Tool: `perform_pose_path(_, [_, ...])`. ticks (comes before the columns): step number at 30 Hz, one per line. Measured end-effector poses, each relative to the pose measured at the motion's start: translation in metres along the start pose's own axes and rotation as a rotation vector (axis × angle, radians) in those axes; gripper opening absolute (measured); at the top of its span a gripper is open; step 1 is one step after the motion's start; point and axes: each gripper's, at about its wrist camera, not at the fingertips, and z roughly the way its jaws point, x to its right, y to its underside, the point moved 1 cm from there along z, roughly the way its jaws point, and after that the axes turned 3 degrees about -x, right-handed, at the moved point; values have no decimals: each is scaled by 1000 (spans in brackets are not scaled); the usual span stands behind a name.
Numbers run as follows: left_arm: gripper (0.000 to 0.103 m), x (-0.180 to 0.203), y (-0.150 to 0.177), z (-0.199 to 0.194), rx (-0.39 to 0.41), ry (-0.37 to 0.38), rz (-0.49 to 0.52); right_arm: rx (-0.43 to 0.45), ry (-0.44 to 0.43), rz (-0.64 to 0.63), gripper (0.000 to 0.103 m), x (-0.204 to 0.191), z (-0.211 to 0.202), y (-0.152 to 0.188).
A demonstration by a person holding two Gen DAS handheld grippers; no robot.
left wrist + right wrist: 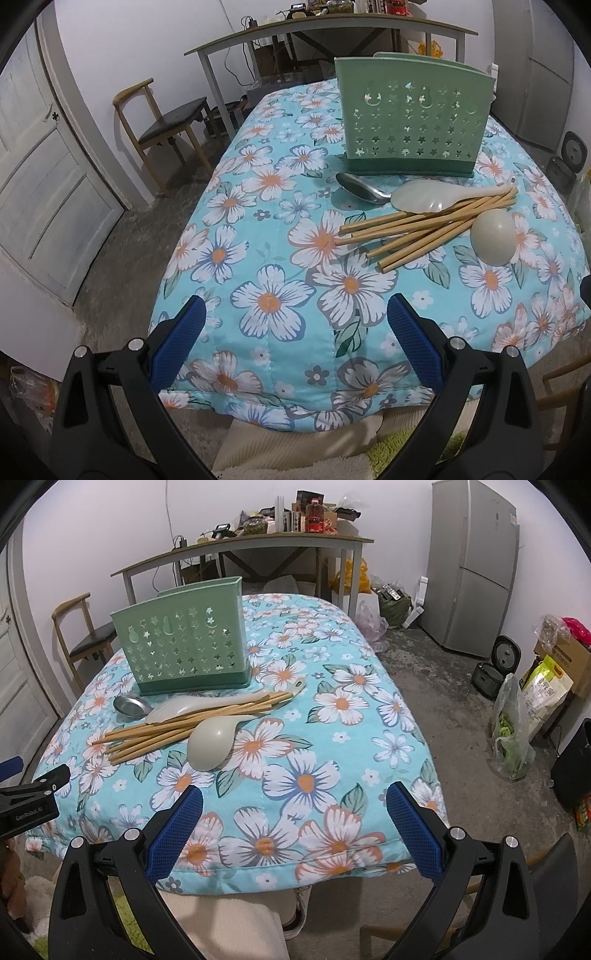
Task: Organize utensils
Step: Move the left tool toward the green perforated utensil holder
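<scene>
Nearest the lens at the bottom of the left wrist view, the left gripper (295, 332) is spread wide and holds nothing above the near edge of the floral cloth (273, 258); the right gripper (295, 819) is equally wide and bare in its own view. In the left wrist view, right of centre, the utensils lie in a loose heap: a metal spoon (360, 188) with its bowl toward the left, a pale rice paddle (424, 197) with its handle running right, bamboo chopsticks (424, 229) whose long axes slant from lower left to upper right, and a pale ladle (493, 238) with its bowl toward the camera. Behind them in the upper right, the green perforated holder (410, 122) stands upright.
</scene>
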Motion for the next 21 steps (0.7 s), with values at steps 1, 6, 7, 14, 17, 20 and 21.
perform_pose_path(1, [95, 0, 0, 2, -5, 1, -1, -6, -2, -4, 97, -2, 2, -1])
perform_pose_path(6, [95, -5, -6, 18, -40, 2, -15, -41, -19, -21, 97, -9, 16, -4])
perform_pose_path(7, [95, -7, -7, 22, -48, 1, -20, -50, -24, -24, 97, -11, 20, -5])
perform_pose_path(14, [95, -19, -18, 57, -104, 2, -30, -121, -63, -62, 97, -34, 49, -11])
perform_pose_path(17, [95, -19, -22, 72, -130, 17, 1, -154, -81, -76, 97, -44, 65, -12])
perform_pose_path(20, [95, -19, -26, 84, -149, 29, 24, -180, -97, -91, 97, -53, 78, -13])
perform_pose_path(21, [95, -20, -27, 87, -151, 35, 24, -185, -103, -95, 97, -56, 82, -13])
